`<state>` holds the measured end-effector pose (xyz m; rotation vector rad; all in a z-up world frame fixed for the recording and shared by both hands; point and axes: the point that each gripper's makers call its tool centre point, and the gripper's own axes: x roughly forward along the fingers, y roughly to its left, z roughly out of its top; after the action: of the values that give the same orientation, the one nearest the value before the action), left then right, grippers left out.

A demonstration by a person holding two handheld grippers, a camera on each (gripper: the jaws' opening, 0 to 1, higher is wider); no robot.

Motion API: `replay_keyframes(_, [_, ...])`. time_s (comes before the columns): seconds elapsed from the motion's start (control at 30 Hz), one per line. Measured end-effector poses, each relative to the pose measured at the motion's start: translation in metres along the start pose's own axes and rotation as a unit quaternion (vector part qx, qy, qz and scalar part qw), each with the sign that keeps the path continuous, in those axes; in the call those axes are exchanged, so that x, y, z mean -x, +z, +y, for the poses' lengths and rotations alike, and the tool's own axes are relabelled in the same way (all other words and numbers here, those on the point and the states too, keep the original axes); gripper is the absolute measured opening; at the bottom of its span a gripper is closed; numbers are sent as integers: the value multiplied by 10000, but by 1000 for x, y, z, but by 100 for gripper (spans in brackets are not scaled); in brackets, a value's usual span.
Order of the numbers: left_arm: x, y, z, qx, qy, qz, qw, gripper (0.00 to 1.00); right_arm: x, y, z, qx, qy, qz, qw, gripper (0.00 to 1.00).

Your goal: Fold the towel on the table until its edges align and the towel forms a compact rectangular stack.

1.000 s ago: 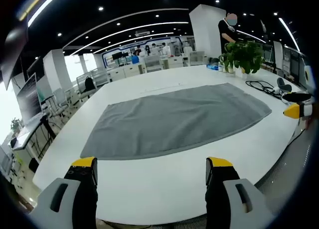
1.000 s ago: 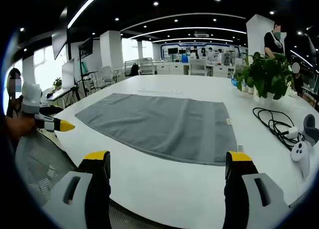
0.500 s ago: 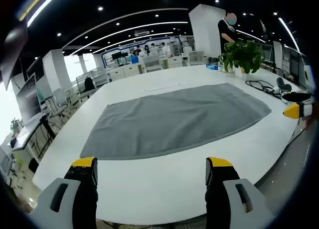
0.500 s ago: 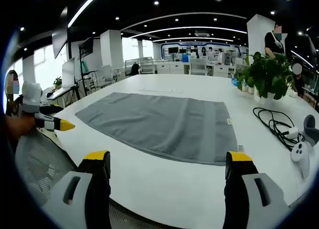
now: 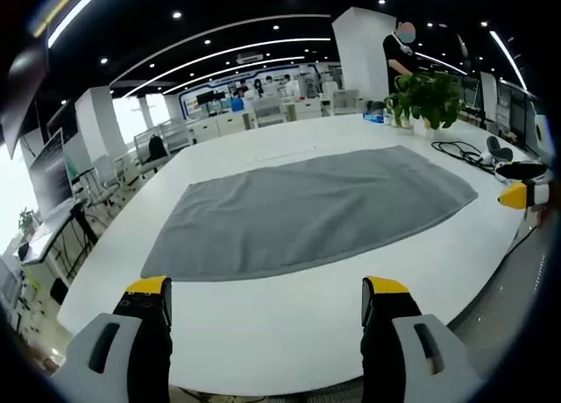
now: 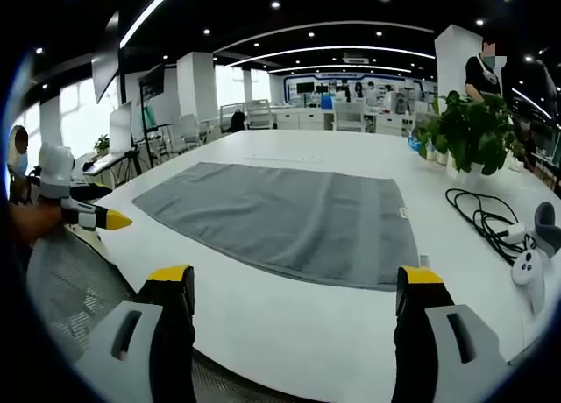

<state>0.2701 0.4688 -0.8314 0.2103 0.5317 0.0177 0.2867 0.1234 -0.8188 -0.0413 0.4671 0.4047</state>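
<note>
Both grippers, left (image 5: 266, 302) and right (image 6: 298, 291), hover short of the bench (image 5: 289, 320) with fingers spread and empty; the towel (image 5: 307, 210) lies flat, unfolded, mid-bench. Pinching one layer unevenly could skew the fold; the cable (image 6: 480, 215) and plant (image 6: 469, 131) sit near its right edge.

Only the person (image 6: 17, 153) at the right gripper view's left edge (partly hidden) has shifted slightly.

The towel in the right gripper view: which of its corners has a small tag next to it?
The far right corner of the towel, toward the plant. A small pale tag sticks out from the right edge just below it; the other corners look plain.
</note>
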Motion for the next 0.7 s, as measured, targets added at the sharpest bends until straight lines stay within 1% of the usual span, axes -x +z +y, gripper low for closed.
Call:
replay_keyframes(0.47, [2,1,-3,-97,-63,53,9999,91,-2,-7,0,15,134,178,9998,96])
replay_keyframes(0.7, [2,3,-5,-192,-116,61,9997,91,1,-6,-9,-35,122,139,9998,94])
